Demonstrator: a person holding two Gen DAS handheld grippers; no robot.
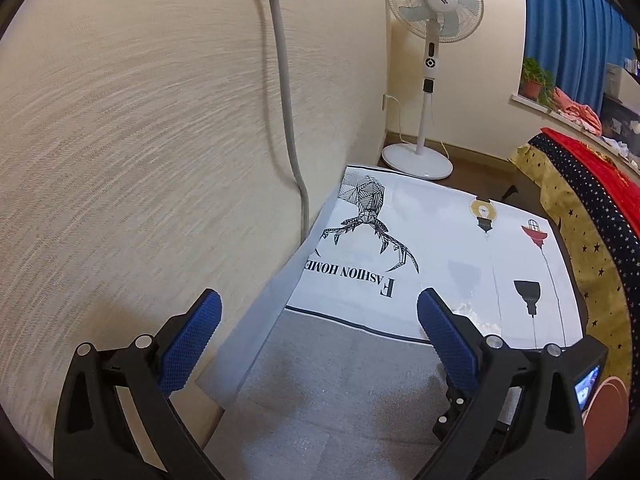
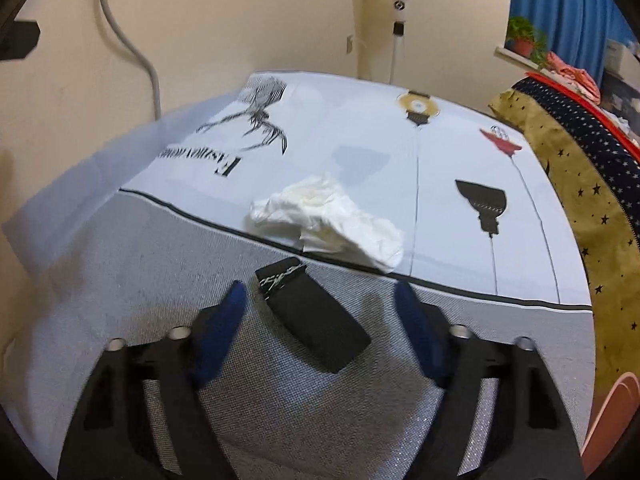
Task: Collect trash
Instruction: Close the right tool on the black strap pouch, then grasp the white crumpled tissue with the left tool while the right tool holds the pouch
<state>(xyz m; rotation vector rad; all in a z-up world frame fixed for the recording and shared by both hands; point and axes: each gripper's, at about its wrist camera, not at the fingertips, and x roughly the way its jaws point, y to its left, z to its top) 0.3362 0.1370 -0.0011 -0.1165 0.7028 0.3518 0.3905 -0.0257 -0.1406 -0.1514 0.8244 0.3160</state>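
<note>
A crumpled white tissue [image 2: 328, 218] lies on the printed tablecloth [image 2: 440, 168] near the middle of the table. A flat black object [image 2: 312, 314] lies on the grey part of the cloth, just in front of the tissue and between my right fingers. My right gripper [image 2: 320, 300] is open and empty, low over the black object. My left gripper [image 1: 318, 308] is open and empty, held above the table's left side near the wall. A bit of the tissue [image 1: 476, 314] shows beside its right finger.
A cream wall [image 1: 140, 140] with a grey cable [image 1: 284, 92] runs along the table's left edge. A white standing fan [image 1: 434, 40] stands at the back. A star-patterned cloth [image 2: 580, 184] drapes over furniture at the right. Blue curtains [image 1: 572, 28] hang beyond.
</note>
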